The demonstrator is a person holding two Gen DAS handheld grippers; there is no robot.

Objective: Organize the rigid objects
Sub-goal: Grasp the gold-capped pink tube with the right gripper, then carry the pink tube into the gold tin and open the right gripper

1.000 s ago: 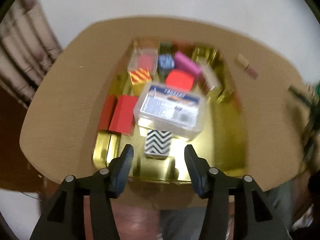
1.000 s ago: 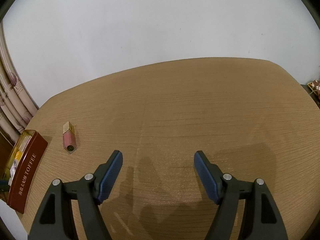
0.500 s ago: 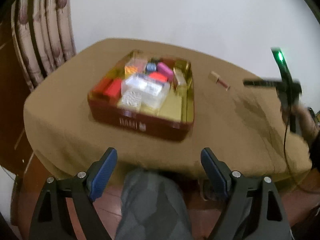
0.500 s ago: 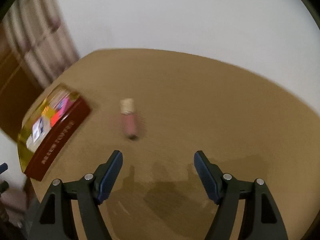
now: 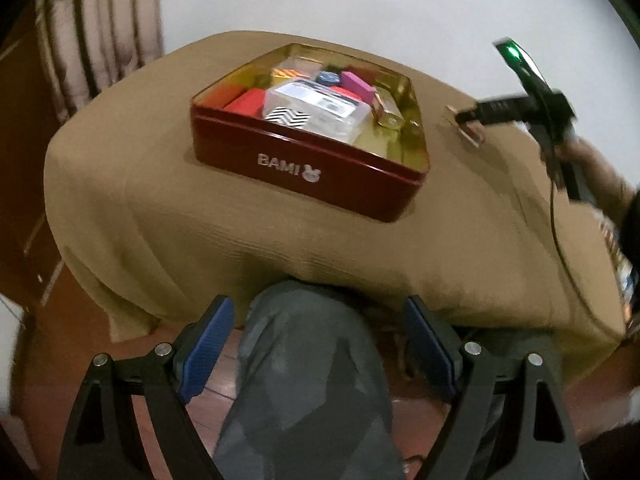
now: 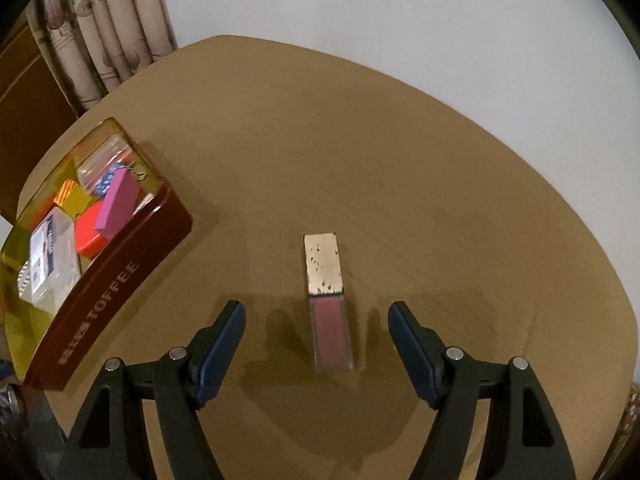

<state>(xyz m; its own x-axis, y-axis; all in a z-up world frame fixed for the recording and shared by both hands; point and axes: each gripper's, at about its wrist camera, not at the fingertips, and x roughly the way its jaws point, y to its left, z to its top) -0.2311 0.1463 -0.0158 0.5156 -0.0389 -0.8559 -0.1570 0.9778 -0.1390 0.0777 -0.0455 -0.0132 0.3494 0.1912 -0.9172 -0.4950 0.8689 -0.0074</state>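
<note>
A lip-gloss tube (image 6: 326, 300) with a gold cap and pink body lies flat on the tan table. It runs lengthwise between the fingers of my right gripper (image 6: 316, 312), which is open and hangs just above it without touching. The red tin (image 5: 304, 168) with a gold inside holds several boxes: a clear labelled case (image 5: 316, 106), a zigzag box (image 5: 286, 116), a red box (image 5: 246, 104) and a magenta box (image 5: 354, 82). My left gripper (image 5: 318, 308) is open and empty, off the table's near edge, well short of the tin.
The tin (image 6: 108, 296) sits left of the tube, a hand's width away. Grey trousers (image 5: 312, 380) fill the space under the left gripper. A hand with a cable (image 5: 576, 160) holds the right tool. Curtains (image 6: 112, 40) and a white wall stand behind the table.
The left gripper drew back from over the tin to beyond the table edge and its jaws widened; the zigzag box stays in the tin. The right gripper swung left until the tube lay between its fingers.
</note>
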